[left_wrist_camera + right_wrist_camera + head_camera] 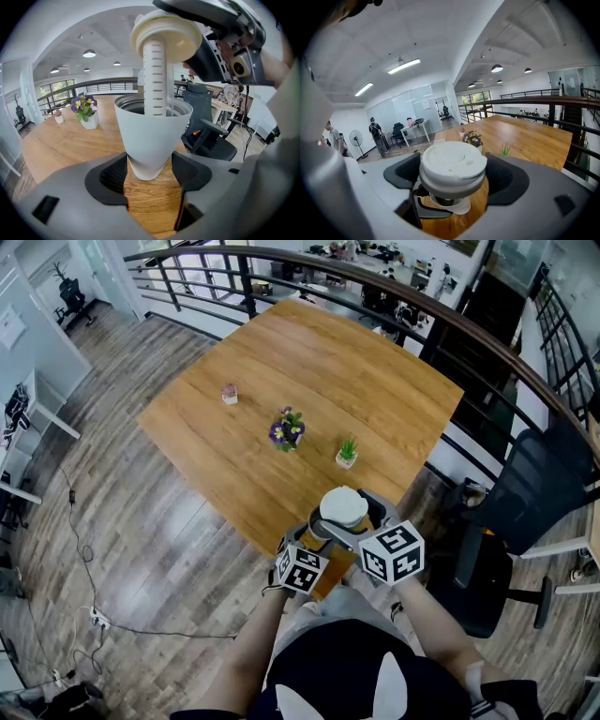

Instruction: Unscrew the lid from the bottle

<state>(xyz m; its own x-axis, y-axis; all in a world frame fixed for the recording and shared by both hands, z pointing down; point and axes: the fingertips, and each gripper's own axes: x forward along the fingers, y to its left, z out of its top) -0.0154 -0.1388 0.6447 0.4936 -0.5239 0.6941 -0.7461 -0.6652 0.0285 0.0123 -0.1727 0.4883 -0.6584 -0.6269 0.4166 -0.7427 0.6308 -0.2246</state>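
Observation:
The white bottle stands upright between my left gripper's jaws, whose pads press on its tapered base just above the table's near corner. Its cream lid is raised off the mouth, and a ribbed white stem under the lid still reaches down into the bottle. My right gripper is shut on the lid from both sides, directly over the bottle's open mouth. In the head view the lid hides most of the bottle, with both marker cubes close below it.
The wooden table carries a purple flower pot, a small green plant pot and a little pink pot. A dark office chair stands to the right, and a curved railing runs behind.

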